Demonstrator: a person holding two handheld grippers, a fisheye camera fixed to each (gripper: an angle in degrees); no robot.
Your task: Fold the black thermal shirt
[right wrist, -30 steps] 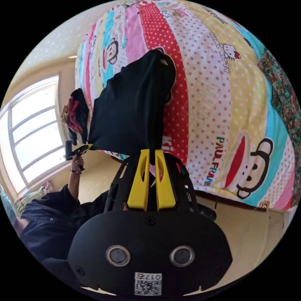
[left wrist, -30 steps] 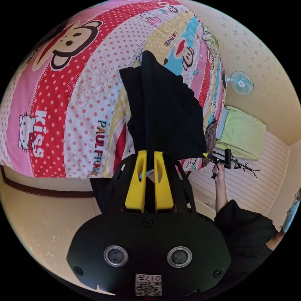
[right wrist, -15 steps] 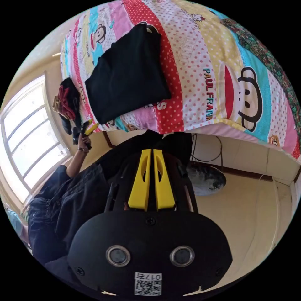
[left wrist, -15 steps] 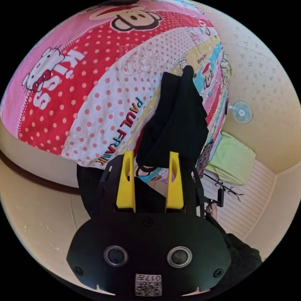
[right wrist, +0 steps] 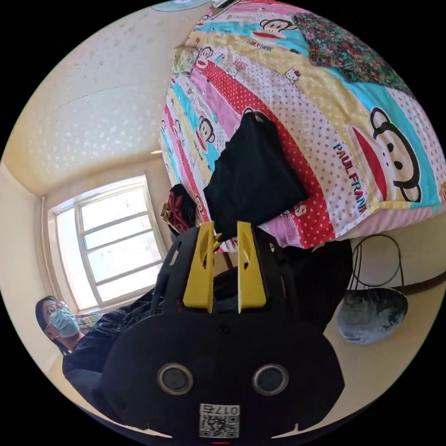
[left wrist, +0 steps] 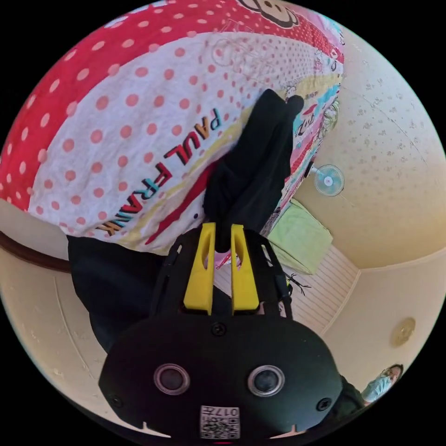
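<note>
The black thermal shirt [left wrist: 255,162] lies folded into a compact block on the patterned bed cover [left wrist: 116,116], near the bed's edge. My left gripper [left wrist: 223,227] is shut on the shirt's near edge, with black cloth pinched between its yellow jaws. In the right gripper view the folded shirt [right wrist: 253,181] rests flat on the bed cover [right wrist: 334,125]. My right gripper [right wrist: 225,227] hangs just off the bed's edge below the shirt's near corner, with its jaws parted and nothing between them.
A heap of dark and red clothes [right wrist: 179,213] sits at the bed's edge beside the shirt. A floral cloth [right wrist: 353,51] lies further up the bed. A window [right wrist: 116,246], a wall fan [left wrist: 329,180], a green cloth [left wrist: 299,234] and a person [right wrist: 60,320] surround the bed.
Both grippers held the shirt up a second ago, then laid it on the bed and let go. My left gripper has since shut on the shirt's near edge. My right gripper has drawn back and opened.
</note>
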